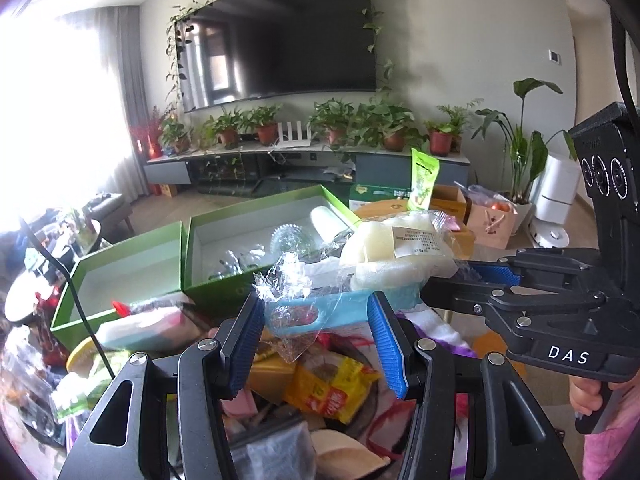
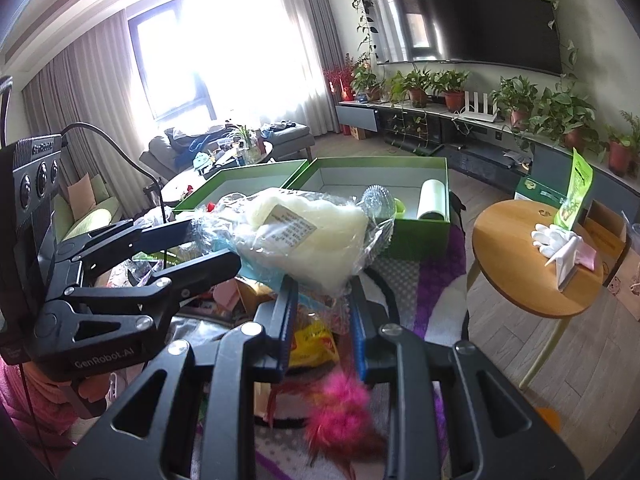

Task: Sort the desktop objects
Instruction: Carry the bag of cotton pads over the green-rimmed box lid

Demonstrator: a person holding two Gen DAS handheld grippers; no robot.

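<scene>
Plastic-wrapped bundle [image 2: 308,240] hides both grippers' fingers [image 1: 384,340] where they clamp.

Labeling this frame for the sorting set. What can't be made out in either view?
- Label on the plastic-wrapped pack: print too small, both views.
- Right tongs contact with the pack: wrap hides the pad tips, right wrist view.
- Left tongs on the blue tray: crumpled wrap covers the pinch, left wrist view.
- Left green box interior: near wall blocks it.
- Window: blown out.
</scene>
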